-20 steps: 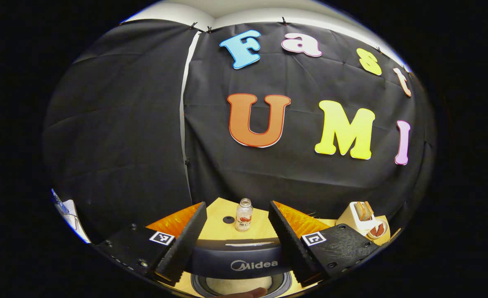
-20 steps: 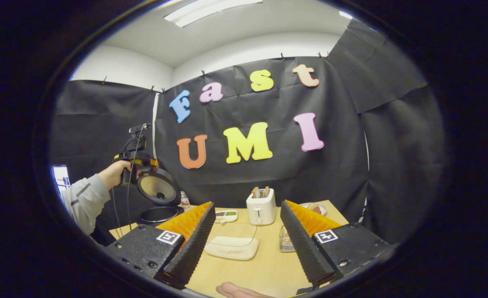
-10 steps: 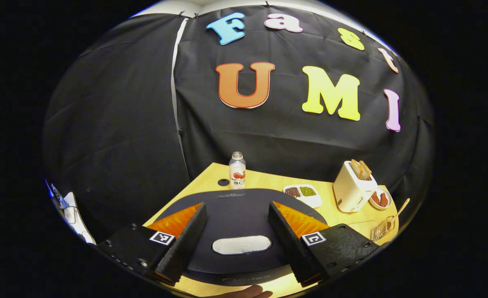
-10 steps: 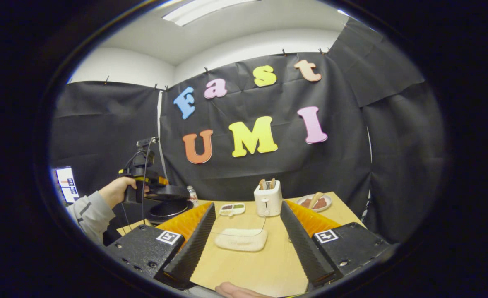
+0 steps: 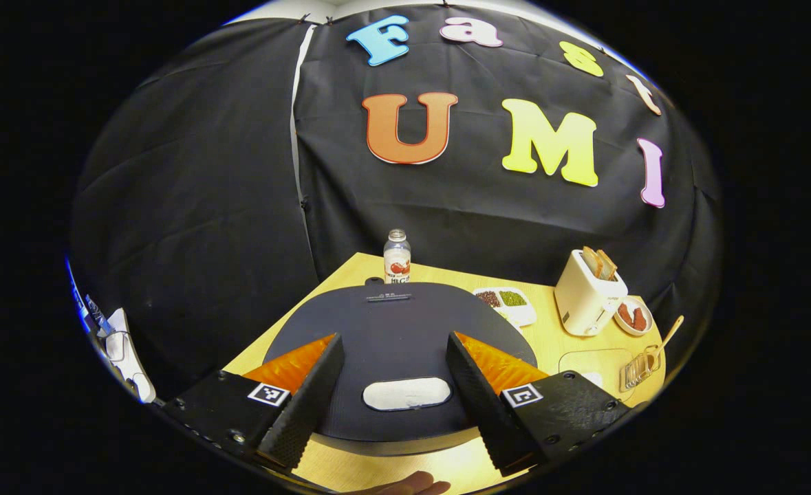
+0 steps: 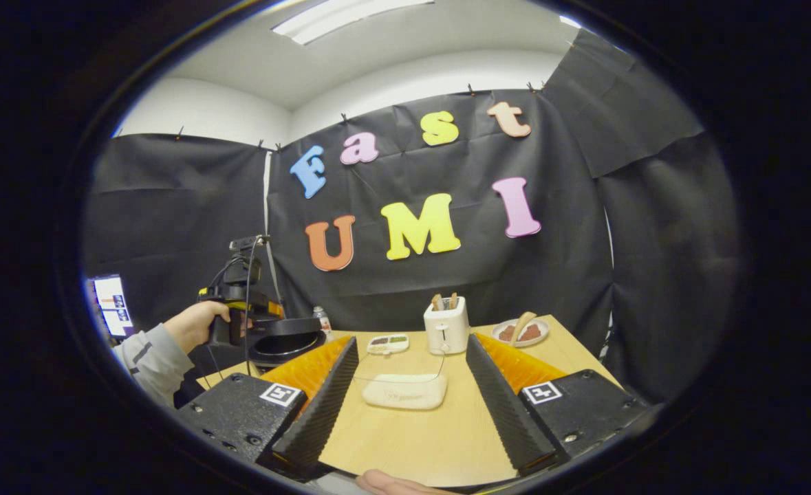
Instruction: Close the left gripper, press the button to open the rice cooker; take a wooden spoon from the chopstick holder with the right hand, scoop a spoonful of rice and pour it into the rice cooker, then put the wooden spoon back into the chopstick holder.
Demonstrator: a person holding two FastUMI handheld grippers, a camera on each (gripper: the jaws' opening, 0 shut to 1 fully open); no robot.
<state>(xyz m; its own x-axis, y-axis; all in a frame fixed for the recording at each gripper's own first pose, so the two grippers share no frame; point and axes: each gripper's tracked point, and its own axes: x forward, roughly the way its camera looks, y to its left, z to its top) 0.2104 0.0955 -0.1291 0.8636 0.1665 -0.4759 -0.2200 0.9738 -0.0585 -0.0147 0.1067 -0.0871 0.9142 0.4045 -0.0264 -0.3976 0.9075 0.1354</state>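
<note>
Dark rice cooker lid (image 5: 391, 330) sits low between our left gripper (image 5: 395, 392)'s spread, empty fingers; a slip could snap it shut. Lower centre, our right gripper (image 6: 411, 402) gapes empty too.

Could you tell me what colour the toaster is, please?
Cream-white boxy toaster; left gripper view shows it best.

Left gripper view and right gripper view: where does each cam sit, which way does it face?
Left gripper view: rides the left gripper, over the dark round rice cooker lid, facing the wall; own fingers, fingertip at bottom.
Right gripper view: rides the right gripper, above the wooden table, facing the wall; own fingers, hand holding the other gripper.
Shared: white toaster.
</note>
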